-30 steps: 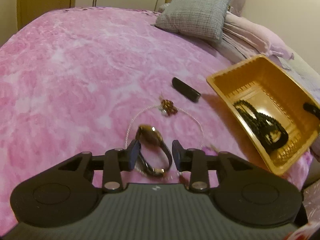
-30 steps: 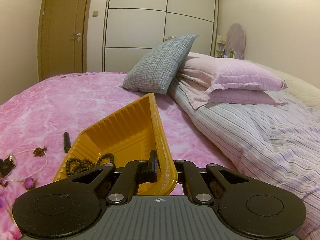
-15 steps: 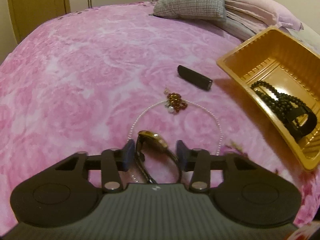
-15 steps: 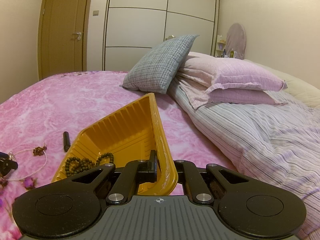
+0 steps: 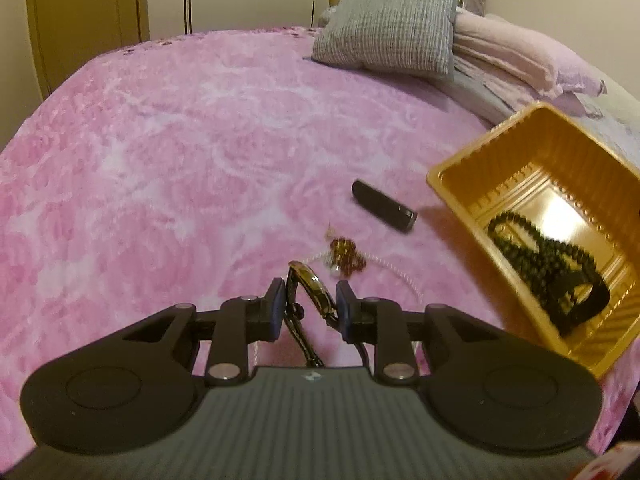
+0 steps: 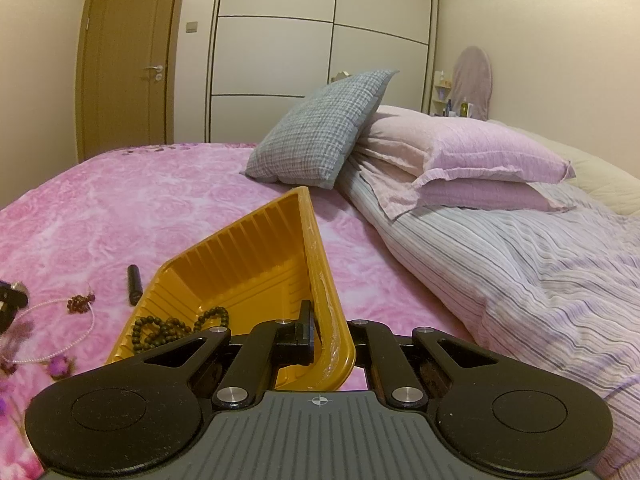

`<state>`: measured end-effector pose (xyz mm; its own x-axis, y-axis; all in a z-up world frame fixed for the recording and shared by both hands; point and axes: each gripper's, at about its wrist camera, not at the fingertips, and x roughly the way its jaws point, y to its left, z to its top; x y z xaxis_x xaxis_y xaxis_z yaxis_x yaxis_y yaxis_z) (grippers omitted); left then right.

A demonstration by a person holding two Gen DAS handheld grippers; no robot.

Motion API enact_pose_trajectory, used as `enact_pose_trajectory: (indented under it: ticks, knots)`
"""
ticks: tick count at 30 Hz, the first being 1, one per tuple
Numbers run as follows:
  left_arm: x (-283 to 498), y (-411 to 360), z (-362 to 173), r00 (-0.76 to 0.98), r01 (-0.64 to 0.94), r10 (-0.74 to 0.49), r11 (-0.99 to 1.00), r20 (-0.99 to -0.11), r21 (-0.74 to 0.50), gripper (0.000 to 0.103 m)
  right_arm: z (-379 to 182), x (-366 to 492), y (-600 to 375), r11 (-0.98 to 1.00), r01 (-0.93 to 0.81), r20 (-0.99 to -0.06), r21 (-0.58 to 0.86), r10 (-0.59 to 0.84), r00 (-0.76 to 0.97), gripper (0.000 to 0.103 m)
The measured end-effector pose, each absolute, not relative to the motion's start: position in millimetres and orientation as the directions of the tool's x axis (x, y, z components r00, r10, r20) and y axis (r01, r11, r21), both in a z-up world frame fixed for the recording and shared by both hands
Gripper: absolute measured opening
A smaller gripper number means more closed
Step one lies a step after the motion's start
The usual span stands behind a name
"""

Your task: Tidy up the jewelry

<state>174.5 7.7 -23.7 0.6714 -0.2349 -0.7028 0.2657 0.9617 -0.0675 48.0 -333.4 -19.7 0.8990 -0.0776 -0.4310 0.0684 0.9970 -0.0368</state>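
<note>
My left gripper is shut on a gold-faced wristwatch with a dark strap and holds it above the pink bedspread. Below it lies a pearl necklace with a red-brown bead cluster. An orange plastic tray sits to the right, tilted, with a dark bead strand inside. My right gripper is shut on the tray's rim; the beads show inside it. The necklace lies at the left of that view.
A small black oblong case lies on the bedspread between necklace and tray, also in the right wrist view. A grey checked cushion and pink pillows lie at the bed's head. A striped duvet is to the right.
My left gripper has closed on the watch and lifted it off the bedspread, away from the necklace. The right gripper and tray have stayed still.
</note>
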Motion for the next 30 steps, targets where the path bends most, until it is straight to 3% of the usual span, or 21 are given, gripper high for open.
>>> enact_pose_trajectory:
  ticks: [18, 30]
  knots:
    - [185.4, -42.4, 5.1, 0.689, 0.333, -0.276, 0.942, -0.670, -0.045, 0.023, -17.4, 50.2, -332.0, 0.997, 0.067, -0.433, -0.041, -0.078, 0.898, 0.006]
    - [183.3, -99.8, 23.7, 0.624, 0.481, -0.458, 0.864, -0.633, -0.151, 0.023, -17.0, 49.8, -331.7, 0.997, 0.068, -0.433, -0.035, -0.076, 0.898, 0.006]
